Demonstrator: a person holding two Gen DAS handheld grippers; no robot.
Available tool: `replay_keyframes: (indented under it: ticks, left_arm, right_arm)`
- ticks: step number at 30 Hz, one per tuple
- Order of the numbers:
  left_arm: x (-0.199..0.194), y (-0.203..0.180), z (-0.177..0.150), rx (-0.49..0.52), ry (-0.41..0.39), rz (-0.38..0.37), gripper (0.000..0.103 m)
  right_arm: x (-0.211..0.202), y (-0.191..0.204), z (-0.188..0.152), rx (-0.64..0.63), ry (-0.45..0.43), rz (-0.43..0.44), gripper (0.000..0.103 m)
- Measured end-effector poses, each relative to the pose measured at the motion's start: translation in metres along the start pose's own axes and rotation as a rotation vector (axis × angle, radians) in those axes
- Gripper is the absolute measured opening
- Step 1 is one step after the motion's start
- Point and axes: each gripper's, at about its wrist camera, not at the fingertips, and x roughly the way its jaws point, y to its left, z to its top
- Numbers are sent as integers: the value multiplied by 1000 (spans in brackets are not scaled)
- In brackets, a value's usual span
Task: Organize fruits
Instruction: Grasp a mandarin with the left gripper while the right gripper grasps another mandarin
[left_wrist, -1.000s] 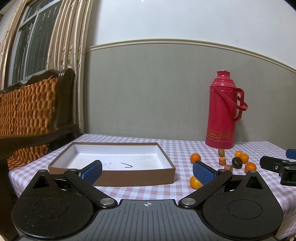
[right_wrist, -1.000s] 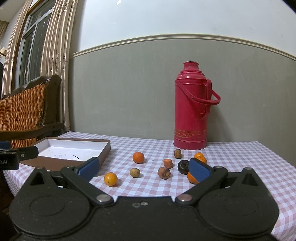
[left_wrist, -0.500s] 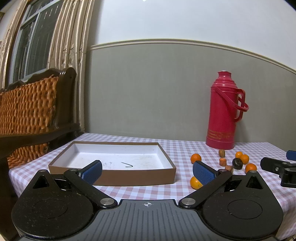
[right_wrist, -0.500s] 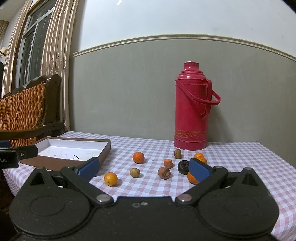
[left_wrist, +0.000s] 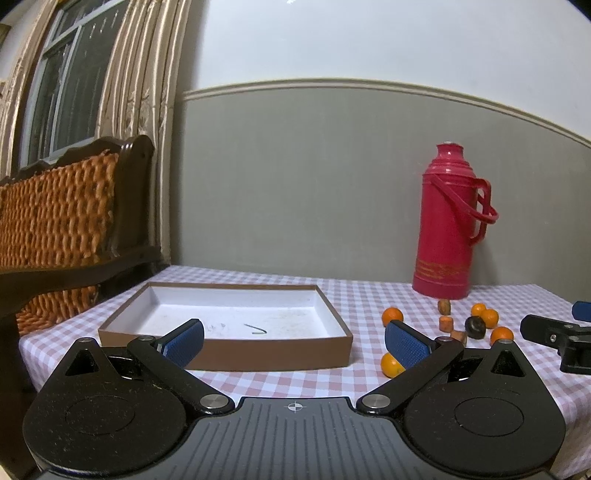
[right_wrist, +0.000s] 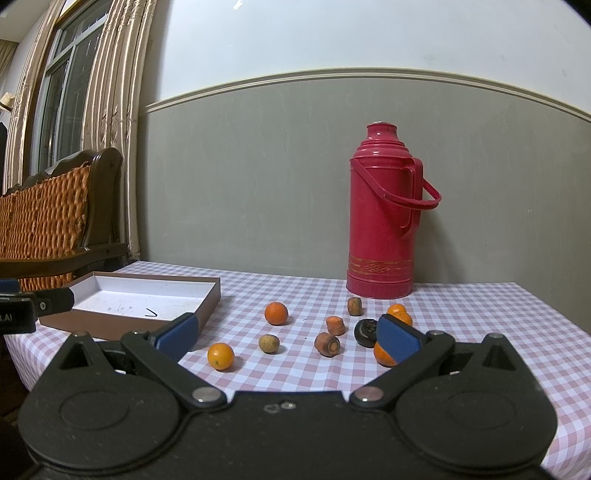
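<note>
left gripper (left_wrist: 293, 338): jaws spread wide, nothing between the blue pads, touching nothing; it hangs just in front of the box, near its front wall.
right gripper (right_wrist: 286, 334): jaws spread wide as well, holding nothing; it faces the loose fruit to the right of the box, and its right pad covers part of one orange.
box (left_wrist: 273, 352): shallow, brown outside, white inside, lying flat on the table; it holds no fruit, only a dark v-shaped mark (left_wrist: 255, 329) and faint scuffs on its floor.
fruit: all of it lies on the cloth to the right of the box, none touching the box.
oranges: one (right_wrist: 221, 356) nearest the front, one (right_wrist: 276, 313) further back, both close to the box's right side; three more sit further right, beyond the dark fruit.
other pieces: a small brownish round fruit (right_wrist: 268, 343), three stubby orange-brown pieces (right_wrist: 327, 344) and a dark round fruit (right_wrist: 365, 333), in a loose group right of the box.
flask (right_wrist: 382, 225): tall and red, upright, behind the fruit and well to the right of the box, near the wall.
table (right_wrist: 480, 317): covered with a pink and white checked cloth.
room: grey lower wall with a moulding, white above; left of the box stand a woven wooden seat (left_wrist: 55, 218) and a curtained window (left_wrist: 70, 77).
</note>
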Motion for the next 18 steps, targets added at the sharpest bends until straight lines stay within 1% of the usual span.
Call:
replay_keyframes:
  ticks: [3,4,6,7,9,12,14,16,17,18]
  left_arm:
    - [9,-6,2,32,38,5,103]
    - [13,-9,3,32,42,5,103]
    - [20,-13,3,19,34,-20,103]
    - [23,-17,3,26,30,-29,103]
    - [34,-30,2,70,37,-47,103]
    - [48,-48,-2,112,47,-76,103]
    - [57,-58,-4,119,54,-99,103]
    - [66,-67,-7,132,70,-110,102]
    - [71,-72,-8,136,79,-117,98]
    - [77,-75,-9,139,95,-120,85]
  right_arm:
    - [5,-7,2,13,30,0,97]
    - [7,-9,3,4,32,-15,97]
    - [11,-15,6,-36,24,-47,97]
    - [16,-19,6,-54,41,-62,97]
    - [30,-27,5,-80,88,-74,97]
    - [48,-40,0,-89,138,-98,93]
    - [59,-47,-3,-91,162,-102,84]
    - [69,-52,-6,-101,178,-114,82]
    - [73,-55,-7,-106,180,-118,81]
    - [76,-56,-7,-110,182,-121,81]
